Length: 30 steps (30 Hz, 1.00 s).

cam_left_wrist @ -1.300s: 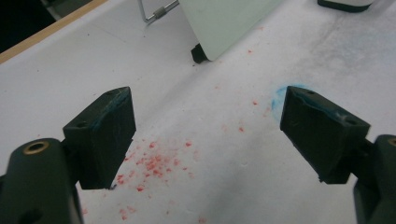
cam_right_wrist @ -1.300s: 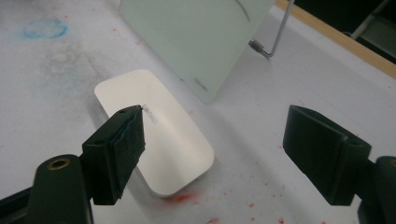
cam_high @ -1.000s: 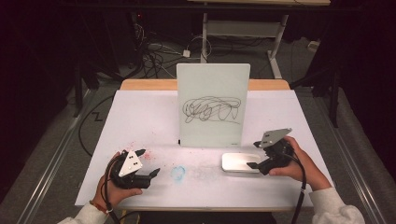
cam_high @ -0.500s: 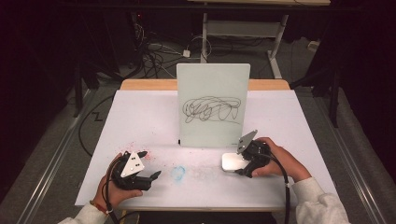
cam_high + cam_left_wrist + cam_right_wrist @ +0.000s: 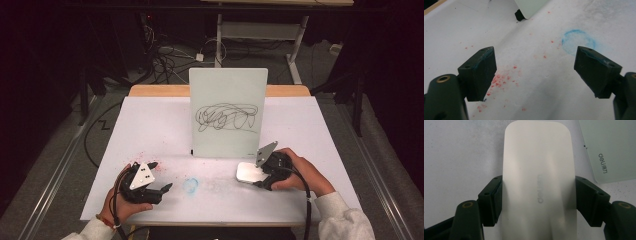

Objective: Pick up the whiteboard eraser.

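Right claw (image 5: pixel 537 195) squeezes the white eraser (image 5: pixel 538 170) across its short sides; its long side points to 12 o'clock, toward the scribbled board (image 5: pixel 228 114).

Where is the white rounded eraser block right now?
In the high view the white rounded eraser block lies on the table's right half, just before the upright scribbled whiteboard, clamped between the right gripper's jaws.
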{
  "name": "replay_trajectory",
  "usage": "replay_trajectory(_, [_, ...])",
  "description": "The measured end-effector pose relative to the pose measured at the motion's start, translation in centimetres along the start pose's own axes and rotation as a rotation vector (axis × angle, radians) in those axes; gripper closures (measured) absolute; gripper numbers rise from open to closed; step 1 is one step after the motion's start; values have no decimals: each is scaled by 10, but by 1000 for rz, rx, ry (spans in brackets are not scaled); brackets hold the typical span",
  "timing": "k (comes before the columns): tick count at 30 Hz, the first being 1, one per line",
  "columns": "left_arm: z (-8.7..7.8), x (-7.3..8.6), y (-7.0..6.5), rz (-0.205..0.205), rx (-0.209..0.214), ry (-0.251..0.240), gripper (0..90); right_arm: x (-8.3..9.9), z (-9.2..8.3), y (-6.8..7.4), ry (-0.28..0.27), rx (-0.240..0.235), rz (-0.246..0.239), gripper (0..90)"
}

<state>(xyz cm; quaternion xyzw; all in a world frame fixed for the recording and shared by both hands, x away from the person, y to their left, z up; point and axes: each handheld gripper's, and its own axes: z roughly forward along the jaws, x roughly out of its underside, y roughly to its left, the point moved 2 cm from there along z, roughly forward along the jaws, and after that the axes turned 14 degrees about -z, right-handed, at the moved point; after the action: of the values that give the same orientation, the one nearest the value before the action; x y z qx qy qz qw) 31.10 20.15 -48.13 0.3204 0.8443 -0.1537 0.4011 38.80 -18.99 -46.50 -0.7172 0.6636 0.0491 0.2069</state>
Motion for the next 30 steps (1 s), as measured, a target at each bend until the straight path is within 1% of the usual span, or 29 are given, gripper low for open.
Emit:
replay_trajectory(2, [-1,0,0,0,-3,-4,177,-1,-3,3,0,13,7,311])
replay_trajectory(3, [-1,0,1,1,-9,-7,177,-1,-4,3,-10,25,4,311])
replay_trajectory(4, [-2,-1,1,9,-18,-15,177,-1,-6,4,-20,33,15,311])
replay_trajectory(5, [-2,-1,1,-2,-16,-14,177,-3,-12,6,-43,65,10,311])
replay_trajectory(6, [-2,-1,2,-5,-16,-18,177,-3,-12,6,-43,65,10,311])
replay_trajectory(9, [-3,-1,3,-4,-20,-24,177,-4,-20,10,-71,117,26,311])
replay_trajectory(10, [-4,-1,3,-5,-19,-28,177,-5,-22,10,-87,133,12,311])
replay_trajectory(11, [-4,-1,3,-5,-19,-31,177,-5,-25,12,-105,152,26,311])
replay_trajectory(13, [-4,-1,3,-2,-19,-34,177,-5,-29,14,-124,172,46,311])
replay_trajectory(15, [-4,-1,2,3,-17,-36,177,-6,-33,15,-148,210,68,311])
replay_trajectory(16, [-4,-1,2,5,-18,-37,177,-5,-35,16,-162,231,87,311])
replay_trajectory(18, [-4,-1,2,3,-18,-40,177,-4,-38,16,-183,259,93,311])
replay_trajectory(19, [-5,-1,3,3,-16,-41,177,-4,-40,17,-188,275,104,312])
replay_trajectory(20, [-5,-1,3,4,-18,-41,177,-2,-43,17,-206,298,115,311])
replay_trajectory(21, [-5,-1,3,3,-19,-42,177,-2,-43,17,-206,298,115,311])
replay_trajectory(27, [-4,0,5,-1,-19,-39,177,3,-51,21,-252,362,161,311])
replay_trajectory(29, [-5,0,6,-1,-21,-40,177,3,-52,21,-251,362,162,311])
replay_trajectory(30, [-5,1,6,-3,-20,-41,177,4,-52,22,-262,361,161,311])
